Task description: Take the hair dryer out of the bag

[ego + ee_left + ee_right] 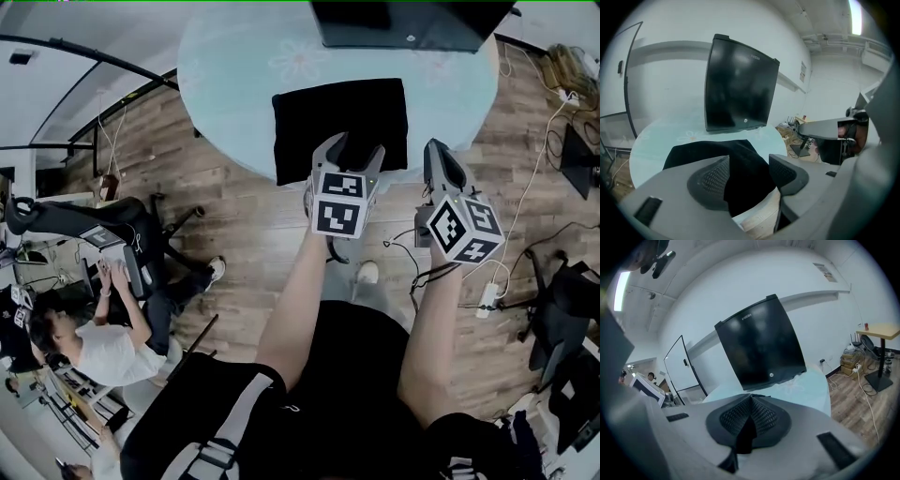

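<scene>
Head view shows the approach step: black bag (339,117) flat on the table (234,66) at 12 o'clock, hair dryer unseen, presumably inside, monitor (403,21) beyond; left gripper view shows the left gripper (749,171) jaws apart, facing the bag's near edge, next to clamp there; right gripper view shows the right gripper (749,418) closed, empty, unobstructed.

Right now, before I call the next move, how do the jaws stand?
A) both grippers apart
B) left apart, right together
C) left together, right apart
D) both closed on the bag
B: in its own view the left gripper has its pads well apart, with the black bag showing through the gap, not gripped. The right gripper has its pads pressed together with nothing between them.
</scene>
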